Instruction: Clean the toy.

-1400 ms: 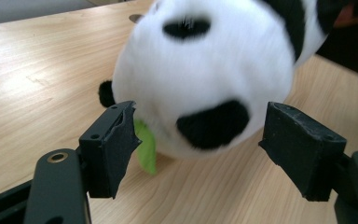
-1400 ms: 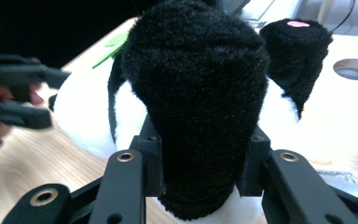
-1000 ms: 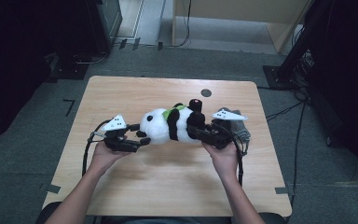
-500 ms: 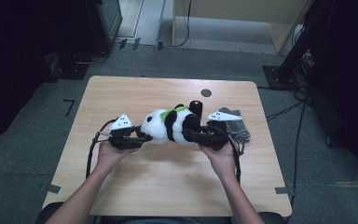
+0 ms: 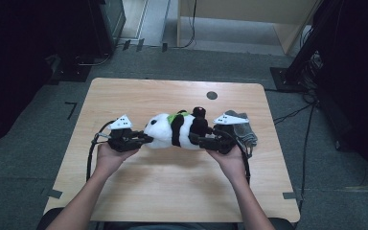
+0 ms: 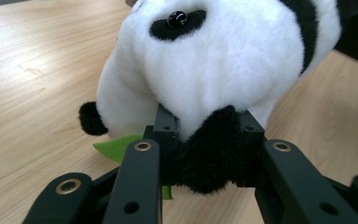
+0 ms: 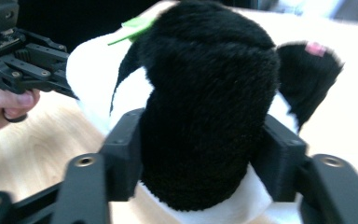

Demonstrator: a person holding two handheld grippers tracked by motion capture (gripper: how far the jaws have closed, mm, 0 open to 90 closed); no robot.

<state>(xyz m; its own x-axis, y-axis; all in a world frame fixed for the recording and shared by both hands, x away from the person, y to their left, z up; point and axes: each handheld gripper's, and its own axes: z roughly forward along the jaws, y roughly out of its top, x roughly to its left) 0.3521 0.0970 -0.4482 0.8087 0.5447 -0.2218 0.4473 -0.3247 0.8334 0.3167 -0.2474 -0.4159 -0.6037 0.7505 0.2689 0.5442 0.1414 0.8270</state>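
Plush panda lies mid-worktop, left tongs just clamped on its black ear, right tongs just widened but pressing its black leg; both grips look set, lift or move remains.

B/w plush panda w/ green leaf, lying sideways mid-table, probably slightly lifted.
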